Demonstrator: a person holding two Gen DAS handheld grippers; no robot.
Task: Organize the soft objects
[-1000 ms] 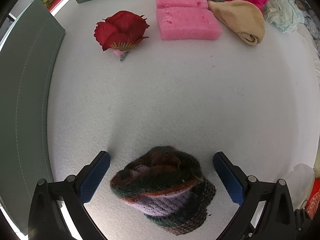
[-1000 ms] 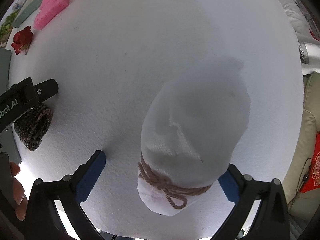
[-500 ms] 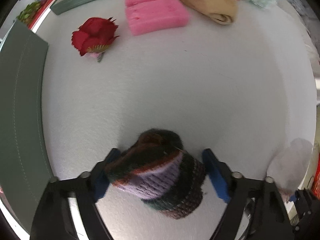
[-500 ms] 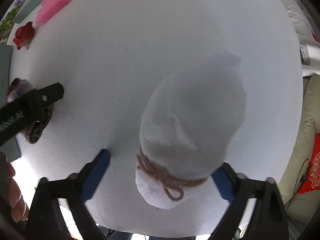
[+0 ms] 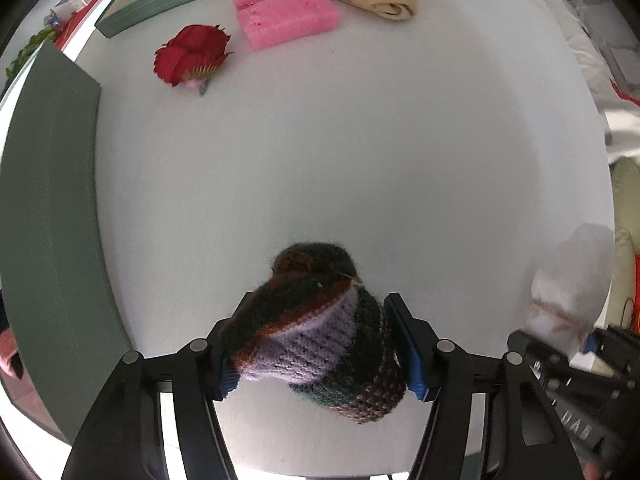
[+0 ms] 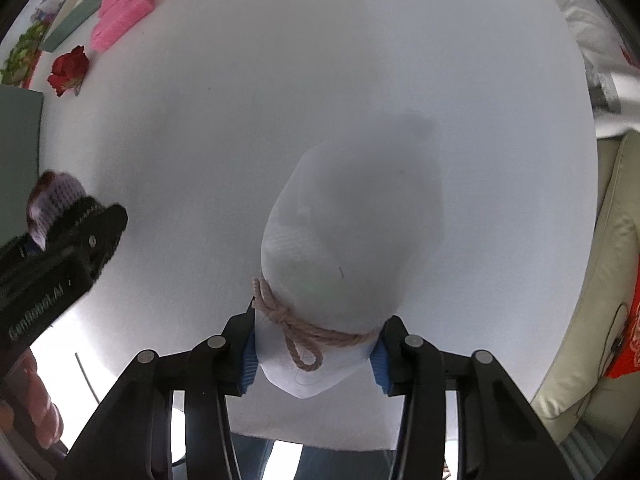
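Two soft things are pinched at once: my left tongs (image 5: pixel 318 350) squeeze the knitted bundle (image 5: pixel 316 336) at lower centre, my right tongs (image 6: pixel 314 350) clamp the white pouch (image 6: pixel 352 240) below its twine. Best lift both gently toward the sponges (image 5: pixel 284 12) at the tabletop (image 5: pixel 360 140)'s upper edge, keeping pressure even.
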